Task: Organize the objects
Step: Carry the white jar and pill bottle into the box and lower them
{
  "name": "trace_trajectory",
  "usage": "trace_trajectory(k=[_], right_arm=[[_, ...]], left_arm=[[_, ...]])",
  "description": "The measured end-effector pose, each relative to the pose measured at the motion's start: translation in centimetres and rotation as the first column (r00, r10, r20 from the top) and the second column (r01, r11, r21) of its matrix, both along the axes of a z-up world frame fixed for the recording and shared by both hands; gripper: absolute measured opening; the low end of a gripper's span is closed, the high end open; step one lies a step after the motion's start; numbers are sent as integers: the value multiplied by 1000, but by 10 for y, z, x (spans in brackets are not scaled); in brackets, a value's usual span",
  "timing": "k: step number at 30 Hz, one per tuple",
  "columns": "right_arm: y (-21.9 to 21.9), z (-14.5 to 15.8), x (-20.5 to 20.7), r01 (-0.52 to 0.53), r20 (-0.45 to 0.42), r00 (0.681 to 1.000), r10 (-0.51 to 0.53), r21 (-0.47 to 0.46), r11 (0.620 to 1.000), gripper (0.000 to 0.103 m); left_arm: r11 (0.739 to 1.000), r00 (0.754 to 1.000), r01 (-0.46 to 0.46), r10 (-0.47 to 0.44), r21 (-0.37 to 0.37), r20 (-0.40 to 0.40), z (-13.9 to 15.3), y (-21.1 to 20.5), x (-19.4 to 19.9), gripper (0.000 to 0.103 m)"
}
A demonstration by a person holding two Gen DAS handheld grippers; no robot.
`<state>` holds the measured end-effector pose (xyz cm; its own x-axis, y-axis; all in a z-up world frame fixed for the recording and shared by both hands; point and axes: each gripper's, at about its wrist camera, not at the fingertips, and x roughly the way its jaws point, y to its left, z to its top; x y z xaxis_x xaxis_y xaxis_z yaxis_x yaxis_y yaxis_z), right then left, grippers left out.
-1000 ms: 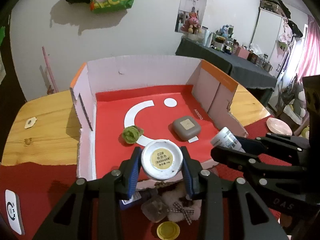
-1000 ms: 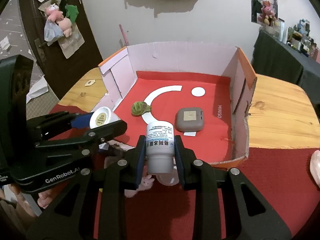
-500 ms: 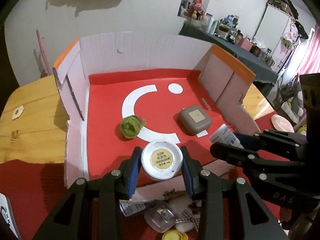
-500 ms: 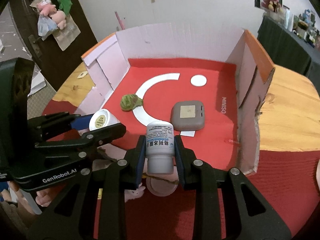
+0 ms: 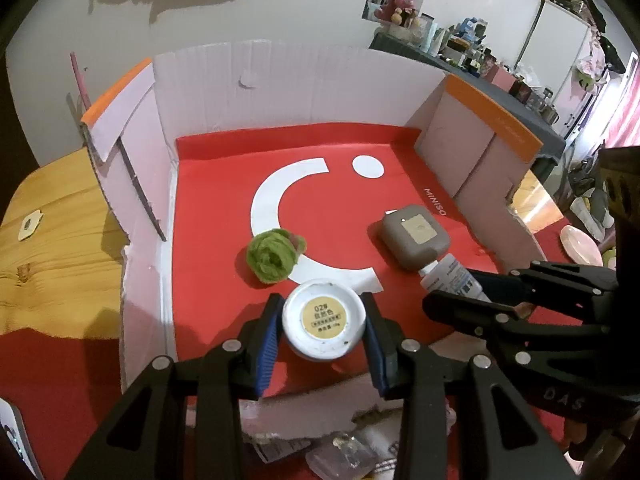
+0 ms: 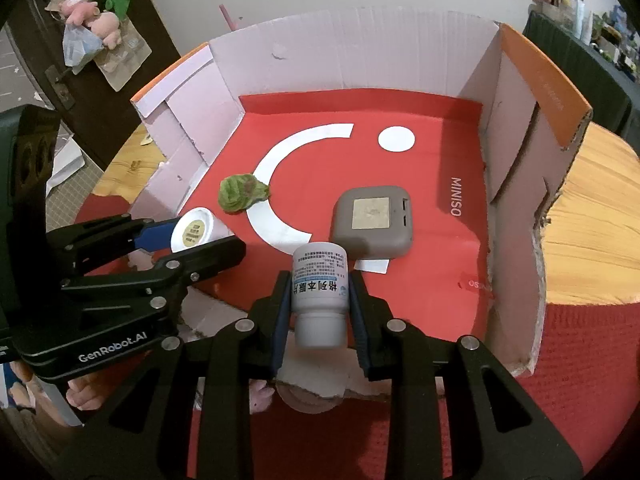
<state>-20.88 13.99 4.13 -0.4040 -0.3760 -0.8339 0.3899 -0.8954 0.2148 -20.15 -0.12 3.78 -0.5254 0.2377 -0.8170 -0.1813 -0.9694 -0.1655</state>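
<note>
My left gripper [image 5: 322, 330] is shut on a round white jar [image 5: 324, 325] with a tan label, held over the near edge of the open cardboard box [image 5: 280, 72]. The same jar [image 6: 195, 233] shows at the left of the right wrist view. My right gripper [image 6: 320, 300] is shut on a white pill bottle [image 6: 320, 284] with a blue band, cap toward the camera; in the left wrist view the bottle [image 5: 452, 276] pokes out at the right. On the box's red floor [image 5: 208, 240] lie a green fuzzy ball [image 5: 274, 256] and a grey square case [image 5: 416, 236].
The box stands on a wooden table [image 5: 52, 232] partly covered by a red cloth [image 6: 560, 400]. Small items, among them a clear plastic piece [image 5: 344, 456], lie on the cloth under the grippers. A pink dish [image 5: 580, 246] sits at the far right.
Both grippers have moved forward and down toward the box, each still gripping its container. The box floor and its two objects now fill more of both views.
</note>
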Motion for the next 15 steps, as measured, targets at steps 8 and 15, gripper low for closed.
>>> trace_trajectory(k=[8, 15], right_arm=[[1, -6, -8, 2, 17, 1000, -2, 6, 1000, 26], [0, -10, -13, 2, 22, 1000, -2, 4, 1000, 26]], left_arm=[[1000, 1000, -9, 9, -11, 16, -7, -2, -9, 40], [1000, 1000, -17, 17, -11, 16, -8, -4, -13, 39]])
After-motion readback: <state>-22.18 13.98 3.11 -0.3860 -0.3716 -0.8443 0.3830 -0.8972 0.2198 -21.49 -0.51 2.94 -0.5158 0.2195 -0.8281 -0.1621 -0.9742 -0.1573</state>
